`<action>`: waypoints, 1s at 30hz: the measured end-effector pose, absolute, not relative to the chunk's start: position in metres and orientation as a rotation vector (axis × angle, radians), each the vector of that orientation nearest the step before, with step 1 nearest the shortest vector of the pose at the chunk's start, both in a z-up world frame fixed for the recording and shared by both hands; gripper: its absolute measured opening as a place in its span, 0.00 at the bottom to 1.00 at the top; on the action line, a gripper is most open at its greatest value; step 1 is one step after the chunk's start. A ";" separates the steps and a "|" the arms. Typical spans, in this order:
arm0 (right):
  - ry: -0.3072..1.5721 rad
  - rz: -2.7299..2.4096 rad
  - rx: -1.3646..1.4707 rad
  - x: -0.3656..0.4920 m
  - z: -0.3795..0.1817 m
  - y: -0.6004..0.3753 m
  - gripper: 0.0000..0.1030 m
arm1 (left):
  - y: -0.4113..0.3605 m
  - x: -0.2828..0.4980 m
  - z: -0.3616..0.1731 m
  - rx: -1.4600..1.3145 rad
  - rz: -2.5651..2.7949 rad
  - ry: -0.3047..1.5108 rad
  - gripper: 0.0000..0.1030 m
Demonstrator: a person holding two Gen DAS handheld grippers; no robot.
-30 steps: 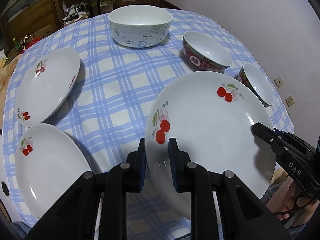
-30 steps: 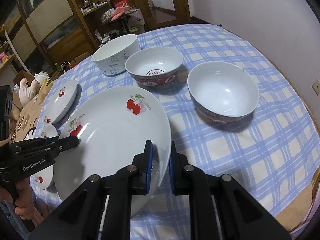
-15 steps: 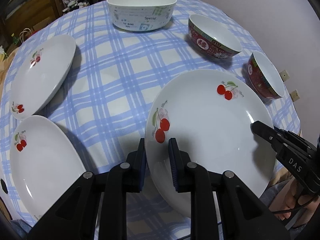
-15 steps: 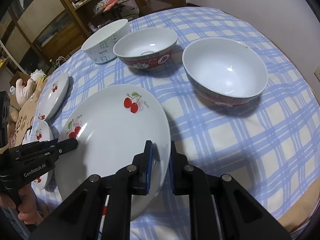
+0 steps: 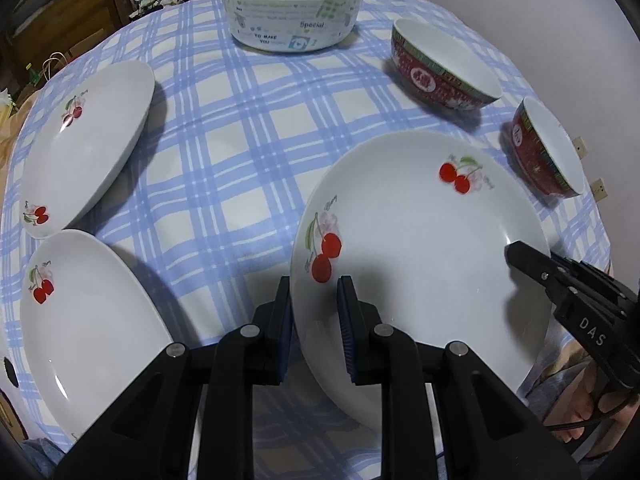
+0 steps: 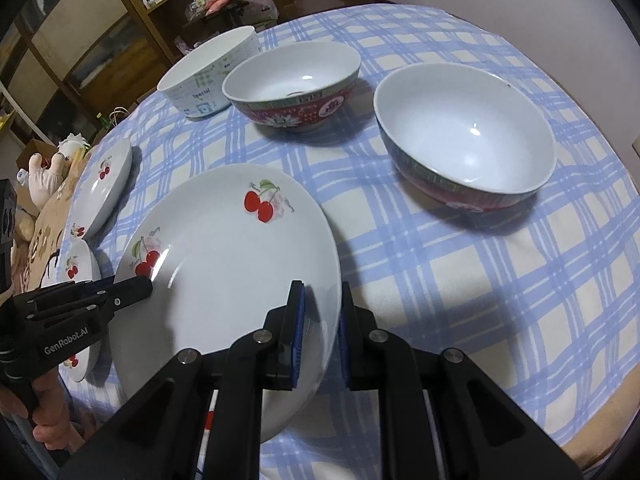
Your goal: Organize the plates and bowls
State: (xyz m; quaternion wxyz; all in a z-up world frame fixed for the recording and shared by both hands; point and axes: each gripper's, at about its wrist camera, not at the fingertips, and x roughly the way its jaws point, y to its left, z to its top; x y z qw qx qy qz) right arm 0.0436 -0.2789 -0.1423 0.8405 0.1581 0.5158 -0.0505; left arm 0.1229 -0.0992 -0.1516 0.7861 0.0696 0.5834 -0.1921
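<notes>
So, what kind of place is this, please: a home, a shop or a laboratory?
Most likely a dining room in a home: a round table under a blue-and-white checked tablecloth, a cluttered brown wooden shelf cabinet behind it, and a soft plush toy at the side.

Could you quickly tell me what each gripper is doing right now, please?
Left gripper: closed on the left rim of the large cherry plate.
Right gripper: closed on the same plate's right rim.
</notes>
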 end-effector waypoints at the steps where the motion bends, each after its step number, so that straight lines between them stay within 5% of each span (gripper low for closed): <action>1: 1.092 -0.109 0.332 0.044 -0.143 -0.279 0.16 | -0.100 0.123 -0.153 0.151 -0.413 1.258 0.20; 30: 1.084 -0.123 0.327 0.050 -0.145 -0.279 0.16 | -0.107 0.125 -0.155 0.211 -0.410 1.231 0.22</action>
